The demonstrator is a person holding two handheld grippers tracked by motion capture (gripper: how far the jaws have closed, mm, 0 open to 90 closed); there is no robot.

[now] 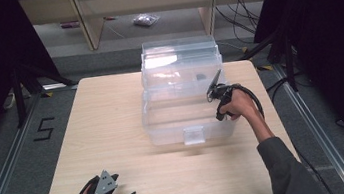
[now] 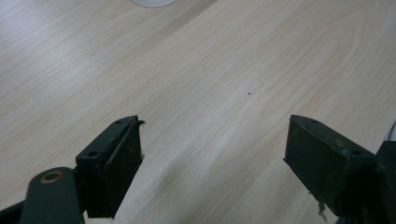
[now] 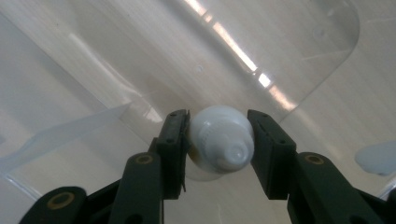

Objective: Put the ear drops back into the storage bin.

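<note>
Right gripper [image 3: 218, 140] jaws clamped on white bottle [image 3: 221, 138], above clear bin [image 1: 184, 93] floor; release pending. Left gripper [image 2: 215, 163] jaws wide, empty, over bench [image 2: 196, 70].

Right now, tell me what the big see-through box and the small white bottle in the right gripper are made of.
Big see-through box: apparently clear glossy plastic; the table shows through, with glare streaks. Small white bottle: probably smooth, slightly shiny plastic with a moulded cap.
</note>
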